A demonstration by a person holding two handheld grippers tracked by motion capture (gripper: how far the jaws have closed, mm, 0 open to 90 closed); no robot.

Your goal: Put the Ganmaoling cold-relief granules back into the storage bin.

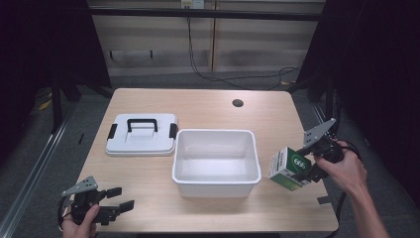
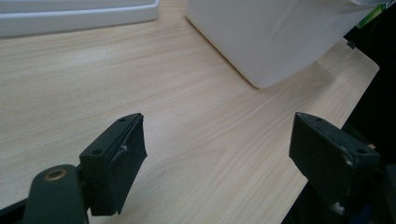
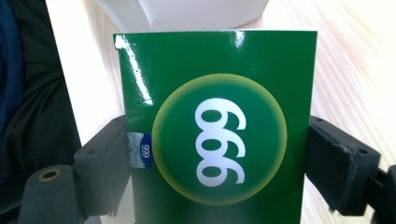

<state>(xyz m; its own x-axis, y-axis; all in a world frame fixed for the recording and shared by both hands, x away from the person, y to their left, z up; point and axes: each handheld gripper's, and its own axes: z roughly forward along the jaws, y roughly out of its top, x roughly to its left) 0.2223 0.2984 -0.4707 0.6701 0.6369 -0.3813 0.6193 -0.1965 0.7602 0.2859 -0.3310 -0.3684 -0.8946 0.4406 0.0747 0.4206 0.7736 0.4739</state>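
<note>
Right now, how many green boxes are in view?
1: the green box is clamped in the right gripper, right of the white bin. None seen elsewhere.

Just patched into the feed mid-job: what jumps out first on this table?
The green box marked 999 catches the eye first, clamped in the right gripper near the table's right edge, just beside the open white bin at the centre. Left of the bin lies its white lid with a black handle. The left gripper sits open and holds nothing at the near left corner of the wooden table.
</note>
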